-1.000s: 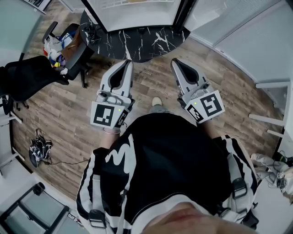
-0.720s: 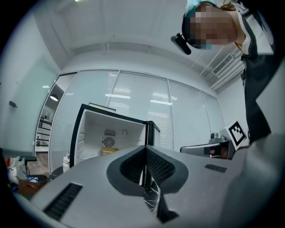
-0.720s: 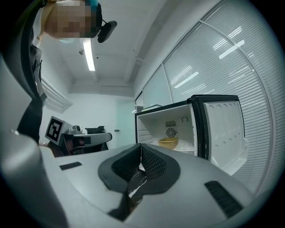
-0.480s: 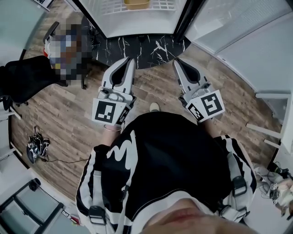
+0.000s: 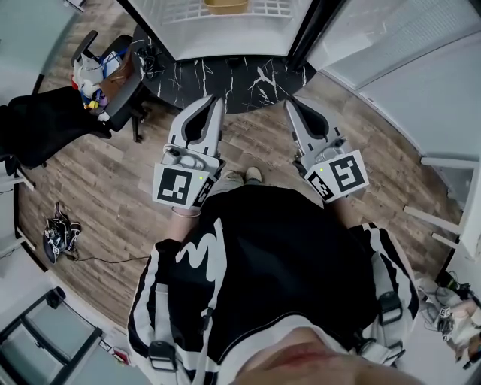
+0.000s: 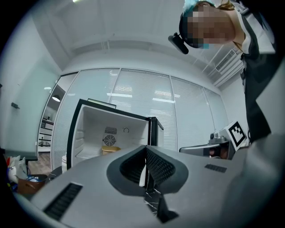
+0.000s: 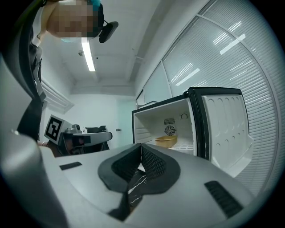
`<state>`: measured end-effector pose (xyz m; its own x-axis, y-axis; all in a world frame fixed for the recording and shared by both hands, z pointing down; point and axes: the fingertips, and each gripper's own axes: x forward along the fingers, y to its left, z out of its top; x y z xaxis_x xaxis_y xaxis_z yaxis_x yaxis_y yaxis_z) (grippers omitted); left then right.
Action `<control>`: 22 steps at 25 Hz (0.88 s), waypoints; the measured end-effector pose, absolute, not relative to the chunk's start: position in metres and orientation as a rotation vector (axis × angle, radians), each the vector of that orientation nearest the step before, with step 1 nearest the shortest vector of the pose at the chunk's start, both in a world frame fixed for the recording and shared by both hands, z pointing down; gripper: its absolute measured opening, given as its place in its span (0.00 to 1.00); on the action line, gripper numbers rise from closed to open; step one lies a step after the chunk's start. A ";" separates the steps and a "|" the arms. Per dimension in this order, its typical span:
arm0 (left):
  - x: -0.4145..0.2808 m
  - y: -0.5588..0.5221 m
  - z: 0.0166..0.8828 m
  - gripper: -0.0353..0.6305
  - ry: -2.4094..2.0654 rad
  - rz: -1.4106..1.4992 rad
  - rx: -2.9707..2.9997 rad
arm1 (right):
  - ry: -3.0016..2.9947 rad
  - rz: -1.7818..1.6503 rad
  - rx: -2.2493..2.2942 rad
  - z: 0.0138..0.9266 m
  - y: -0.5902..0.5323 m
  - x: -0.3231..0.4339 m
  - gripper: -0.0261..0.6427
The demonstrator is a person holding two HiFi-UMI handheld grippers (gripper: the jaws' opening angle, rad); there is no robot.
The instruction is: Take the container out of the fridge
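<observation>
Container (image 5: 225,6) sits in the open fridge (image 5: 240,41) at 12 o'clock, yellowish I think. Left gripper (image 5: 215,101) and right gripper (image 5: 288,104) are both shut, empty.

Clear path into fridge (image 7: 151,122) (door (image 7: 225,129) aside)

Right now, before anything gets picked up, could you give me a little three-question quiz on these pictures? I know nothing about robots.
1. True or false: the door of the fridge stands open.
2. Where is the yellow container? A: on top of the fridge. B: inside the fridge. C: in the door's racks.
3. Fill in the blank: the jaws of the left tool and the right tool are both ____, with nothing held.

Key: 1 true. 2 B. 3 shut.
</observation>
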<state>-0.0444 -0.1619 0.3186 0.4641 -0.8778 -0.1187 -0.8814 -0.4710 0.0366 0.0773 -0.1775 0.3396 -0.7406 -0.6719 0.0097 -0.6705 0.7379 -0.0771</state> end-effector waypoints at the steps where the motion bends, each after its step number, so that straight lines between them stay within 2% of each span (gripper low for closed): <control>1: -0.044 -0.162 0.318 0.07 1.597 0.192 -2.663 | 2.909 -0.116 -1.127 0.340 -0.178 0.077 0.06; 22: -0.055 -0.160 0.319 0.07 1.692 0.200 -2.612 | 2.931 -0.122 -1.069 0.345 -0.183 0.075 0.06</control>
